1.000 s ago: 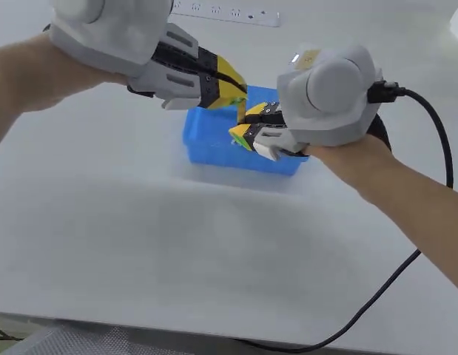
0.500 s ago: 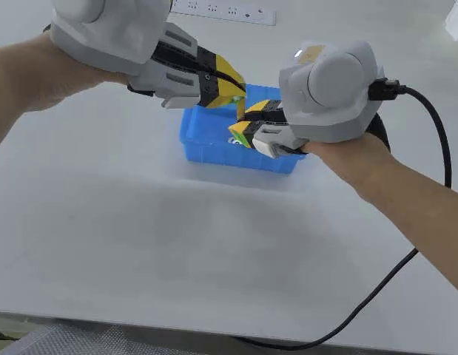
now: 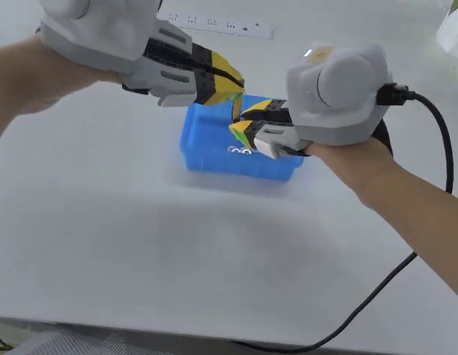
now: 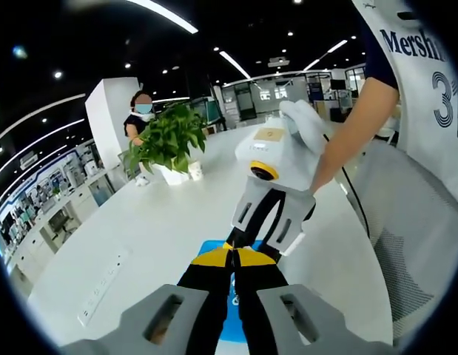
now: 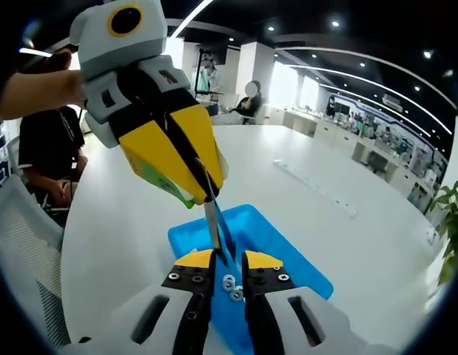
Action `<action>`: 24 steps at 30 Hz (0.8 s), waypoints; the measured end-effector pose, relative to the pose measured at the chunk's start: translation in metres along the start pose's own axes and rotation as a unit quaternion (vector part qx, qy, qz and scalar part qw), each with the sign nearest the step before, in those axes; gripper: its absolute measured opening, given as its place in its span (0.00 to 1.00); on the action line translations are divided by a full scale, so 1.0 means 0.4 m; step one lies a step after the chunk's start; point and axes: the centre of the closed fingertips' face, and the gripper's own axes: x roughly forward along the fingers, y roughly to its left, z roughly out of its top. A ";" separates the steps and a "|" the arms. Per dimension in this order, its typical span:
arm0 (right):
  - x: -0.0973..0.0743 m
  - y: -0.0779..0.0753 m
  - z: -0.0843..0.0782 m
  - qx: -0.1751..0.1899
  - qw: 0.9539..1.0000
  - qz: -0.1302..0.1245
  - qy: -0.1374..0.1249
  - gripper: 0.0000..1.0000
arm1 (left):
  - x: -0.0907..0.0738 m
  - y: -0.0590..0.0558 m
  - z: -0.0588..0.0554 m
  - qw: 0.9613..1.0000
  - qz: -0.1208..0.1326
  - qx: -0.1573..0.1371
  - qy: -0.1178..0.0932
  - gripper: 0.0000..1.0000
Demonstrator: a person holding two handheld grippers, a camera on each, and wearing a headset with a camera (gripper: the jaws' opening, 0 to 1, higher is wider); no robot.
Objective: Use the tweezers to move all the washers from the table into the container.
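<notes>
Washers lie inside the blue container, which stands on the white table. The tweezers point down into the container. The left gripper has its jaws clamped on the upper end of the tweezers. The right gripper has its jaws set narrow on either side of the tweezers' lower end; whether they touch cannot be determined. Compared with 1.0 s earlier, both grippers remain over the container in the same arrangement.
</notes>
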 end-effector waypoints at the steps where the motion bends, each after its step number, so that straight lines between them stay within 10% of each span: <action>1: -0.003 0.003 0.004 0.002 1.000 0.001 -0.004 0.15 | -0.003 -0.003 0.014 1.000 -0.001 -0.002 -0.010 0.04; 9: -0.044 0.024 0.040 -0.027 0.999 0.013 -0.039 0.14 | -0.043 -0.039 0.077 0.999 -0.014 0.004 -0.041 0.04; 24: -0.139 0.085 0.030 -0.108 0.994 0.022 -0.001 0.09 | -0.085 -0.123 0.109 0.999 -0.024 0.015 -0.044 0.04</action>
